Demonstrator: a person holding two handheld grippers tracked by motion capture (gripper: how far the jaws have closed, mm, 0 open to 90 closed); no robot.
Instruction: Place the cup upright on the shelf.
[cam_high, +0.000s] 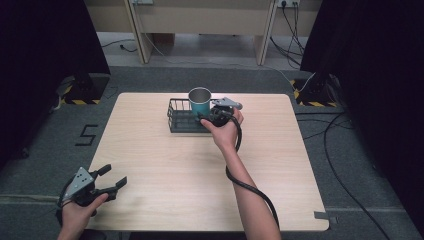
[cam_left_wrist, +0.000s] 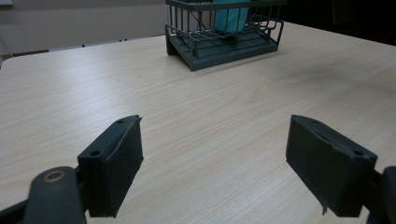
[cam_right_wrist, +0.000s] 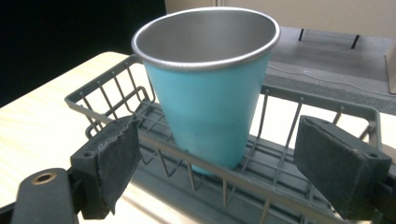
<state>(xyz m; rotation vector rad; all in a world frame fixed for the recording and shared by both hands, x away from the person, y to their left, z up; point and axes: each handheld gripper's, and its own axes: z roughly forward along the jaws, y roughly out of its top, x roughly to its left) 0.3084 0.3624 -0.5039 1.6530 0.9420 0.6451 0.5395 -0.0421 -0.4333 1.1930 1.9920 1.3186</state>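
A teal cup (cam_high: 200, 101) with a bare metal inside stands upright in the right end of a dark wire basket (cam_high: 179, 116) at the far middle of the table. In the right gripper view the cup (cam_right_wrist: 209, 88) is close ahead, inside the basket (cam_right_wrist: 116, 84), and the pads (cam_right_wrist: 116, 158) stand wide on either side without touching it. My right gripper (cam_high: 204, 117) is open at the basket's front right corner. My left gripper (cam_high: 114, 177) hovers open at the table's near left corner; its own view has the basket (cam_left_wrist: 219, 46) far off and the cup (cam_left_wrist: 229, 17) inside it.
The light wooden table (cam_high: 165, 180) has bare room in its middle and right. Black curtains stand on both sides, cables (cam_high: 340, 150) lie on the grey floor at right, and a wooden bench (cam_high: 200, 20) stands behind.
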